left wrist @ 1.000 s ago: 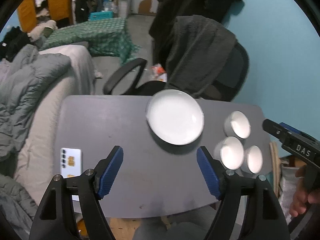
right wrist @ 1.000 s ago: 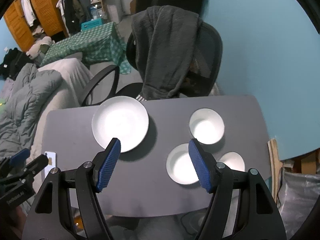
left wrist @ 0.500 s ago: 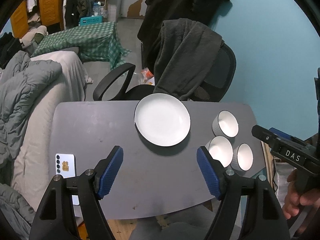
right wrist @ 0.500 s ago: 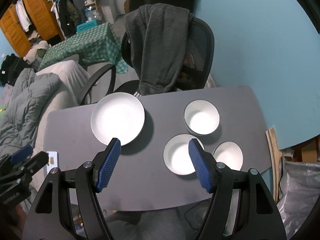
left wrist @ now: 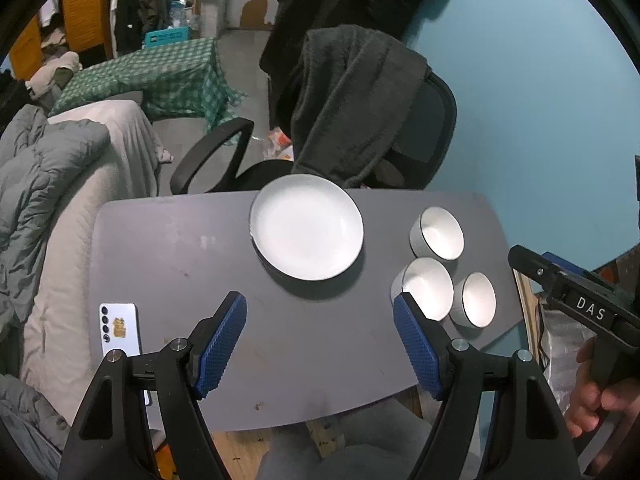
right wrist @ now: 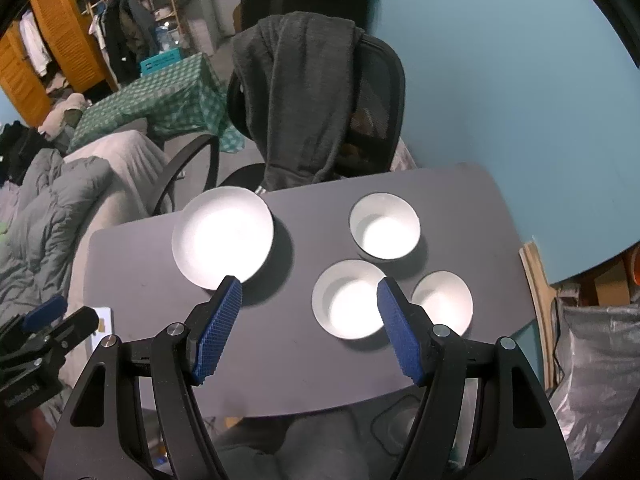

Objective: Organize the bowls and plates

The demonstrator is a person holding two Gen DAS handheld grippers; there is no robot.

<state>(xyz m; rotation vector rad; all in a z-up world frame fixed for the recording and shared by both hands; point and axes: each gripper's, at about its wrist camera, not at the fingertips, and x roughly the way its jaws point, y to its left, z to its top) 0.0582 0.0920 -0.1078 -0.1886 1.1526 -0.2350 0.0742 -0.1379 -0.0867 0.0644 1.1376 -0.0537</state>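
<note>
Plate (left wrist: pixel 307 227), white, dark-rimmed, beside three white bowls (left wrist: pixel 437 233).

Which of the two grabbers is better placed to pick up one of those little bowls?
Probably the right gripper: it hangs open above the nearest bowl. The left gripper faces bare table.

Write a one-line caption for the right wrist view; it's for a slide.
Open right gripper hovers above a grey table holding a white plate and three white bowls.
</note>
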